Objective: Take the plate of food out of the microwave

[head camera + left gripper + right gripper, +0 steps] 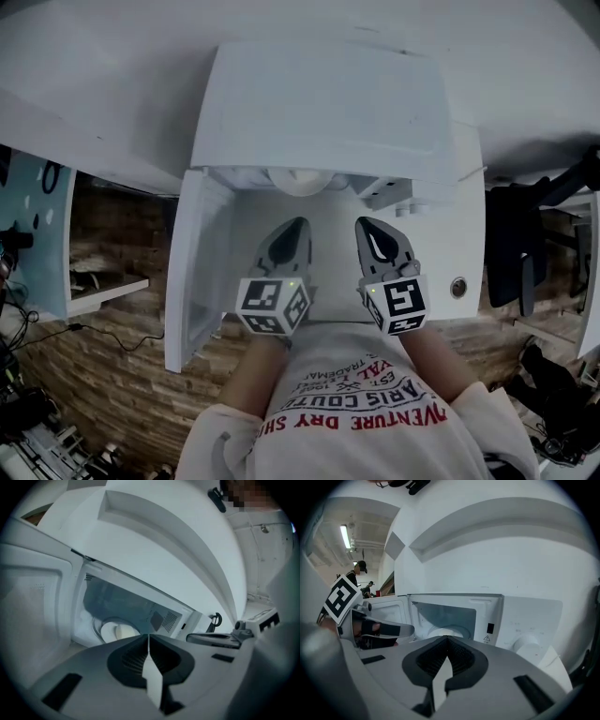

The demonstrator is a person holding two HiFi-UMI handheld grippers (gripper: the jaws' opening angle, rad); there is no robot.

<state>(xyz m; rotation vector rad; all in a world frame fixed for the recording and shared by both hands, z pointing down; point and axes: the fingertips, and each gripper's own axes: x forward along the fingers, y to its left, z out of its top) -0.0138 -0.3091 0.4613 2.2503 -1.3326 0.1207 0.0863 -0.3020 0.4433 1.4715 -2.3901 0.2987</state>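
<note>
Left fingers (pixel 131 657): pressed together with nothing between them. They are hard grey shells with dark ribbed pads.
Right fingers (pixel 461 658): also closed and empty, of the same make.
Left gripper (pixel 148 638): held just in front of the open cavity and aimed at its left half, not touching anything.
Right gripper (pixel 447 640): beside the left one at the same height, facing the middle of the cavity.
Plate (pixel 117 631): inside the microwave on the turntable, clear of both grippers. It is round, pale and smooth, and looks glazed, so probably slick under the pads.
Food: a low pale mound on the plate; I can't tell what it is.
Step in hand: the reach in, as I read it, with no grasp made yet.
Doing it well: both pairs of fingers should open before they enter. Each should then take the rim, one on either side, so the ribbed pads bite. The plate should stay level, lift just clear of the turntable and come straight out.
Watch for: a tilt that slides the food, and the left gripper knocking the door.
Microwave (pixel 319 112): a white, smooth box with a perforated vent on the inner wall.
Door (pixel 192 272): swung wide open to the left.
Knob (pixel 526 644): round and white, on the right-hand panel.
</note>
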